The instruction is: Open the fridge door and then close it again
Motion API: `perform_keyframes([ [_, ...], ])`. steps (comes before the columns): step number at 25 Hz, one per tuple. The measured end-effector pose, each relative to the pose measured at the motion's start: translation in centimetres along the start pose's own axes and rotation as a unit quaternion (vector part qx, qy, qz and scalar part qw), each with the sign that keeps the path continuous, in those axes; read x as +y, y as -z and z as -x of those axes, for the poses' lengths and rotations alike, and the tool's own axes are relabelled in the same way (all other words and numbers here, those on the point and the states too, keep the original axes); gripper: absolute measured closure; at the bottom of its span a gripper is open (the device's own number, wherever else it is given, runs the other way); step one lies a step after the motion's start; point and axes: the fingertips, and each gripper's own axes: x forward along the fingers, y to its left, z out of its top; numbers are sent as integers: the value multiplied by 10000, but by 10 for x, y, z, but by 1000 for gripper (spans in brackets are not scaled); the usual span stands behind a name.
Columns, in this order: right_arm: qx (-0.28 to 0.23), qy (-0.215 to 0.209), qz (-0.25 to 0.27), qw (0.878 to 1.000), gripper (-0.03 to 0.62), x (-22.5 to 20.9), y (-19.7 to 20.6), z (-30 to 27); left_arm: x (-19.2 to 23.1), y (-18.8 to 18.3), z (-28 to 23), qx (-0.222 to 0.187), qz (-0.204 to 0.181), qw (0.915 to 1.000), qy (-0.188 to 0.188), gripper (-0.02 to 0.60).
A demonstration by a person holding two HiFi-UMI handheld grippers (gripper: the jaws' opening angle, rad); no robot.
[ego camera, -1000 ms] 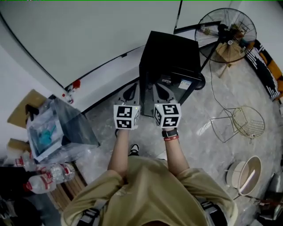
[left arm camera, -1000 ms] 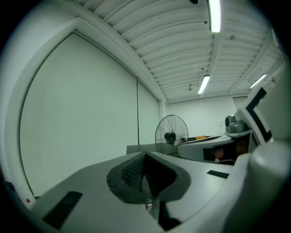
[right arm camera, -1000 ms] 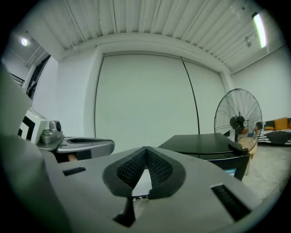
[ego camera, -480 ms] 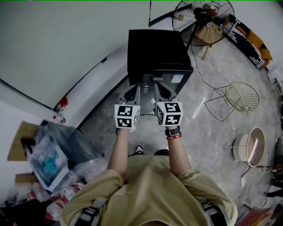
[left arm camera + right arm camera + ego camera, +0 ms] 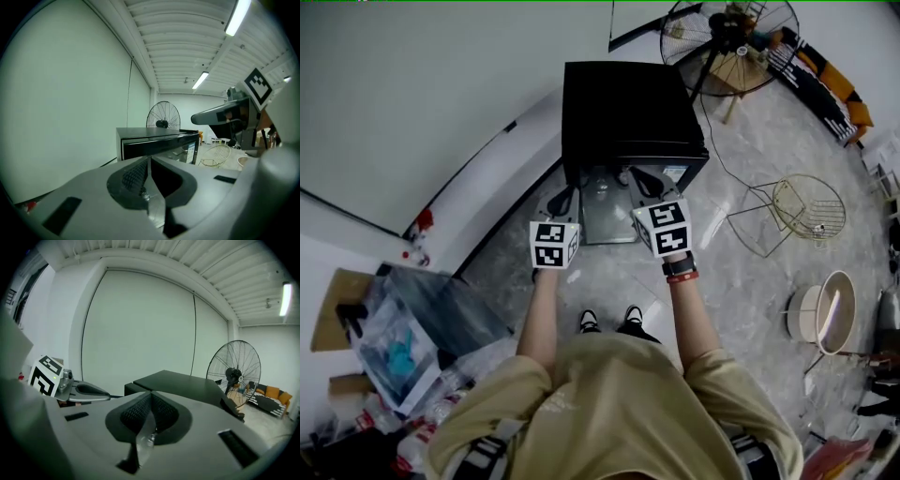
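Fingers [image 5: 133,174] on the left gripper [image 5: 149,159] are clenched together on nothing, same deal with the right gripper [image 5: 151,394]. Both hover just in front of the small black boxy fridge [image 5: 633,108], which sits against the white wall [image 5: 412,94] with its door shut. 1 big black floor fan [image 5: 729,42] stands behind it. 1 gold wire-frame chair [image 5: 802,211] is off to the right on the grey marbled floor [image 5: 741,281].
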Motion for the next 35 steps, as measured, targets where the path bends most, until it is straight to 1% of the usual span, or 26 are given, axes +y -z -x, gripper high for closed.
perform_keyframes([
  [3, 124, -279, 363, 9989, 569, -3, -1, -12, 4, 15, -10, 157, 53, 9999, 39, 558],
  [7, 332, -586, 901, 9937, 568, -4, -2, -29, 11, 35, -19, 343, 201, 9992, 77, 556],
  [8, 379, -642, 1038, 9918, 568, -5, -2, -34, 13, 39, -21, 387, 237, 9989, 91, 545],
  [10, 479, -749, 1303, 9875, 563, -6, -2, -44, 17, 48, -26, 495, 292, 9982, 141, 500],
  [16, 795, -1069, 1992, 9709, 502, 1, 6, -71, 32, 80, -38, 762, 457, 9958, 235, 446],
  [20, 1021, -1280, 2411, 9566, 433, 4, 16, -85, 38, 101, -50, 978, 549, 9929, 390, 395],
  [23, 1196, -1370, 2665, 9465, 404, 5, 24, -95, 43, 113, -59, 1111, 611, 9909, 459, 370],
  [29, 1324, -1464, 3089, 9304, 387, 6, 30, -108, 53, 131, -82, 1325, 635, 9876, 548, 368],
  [35, 1425, -1604, 3271, 9203, 381, 3, 33, -114, 56, 139, -101, 1432, 708, 9850, 651, 368],
])
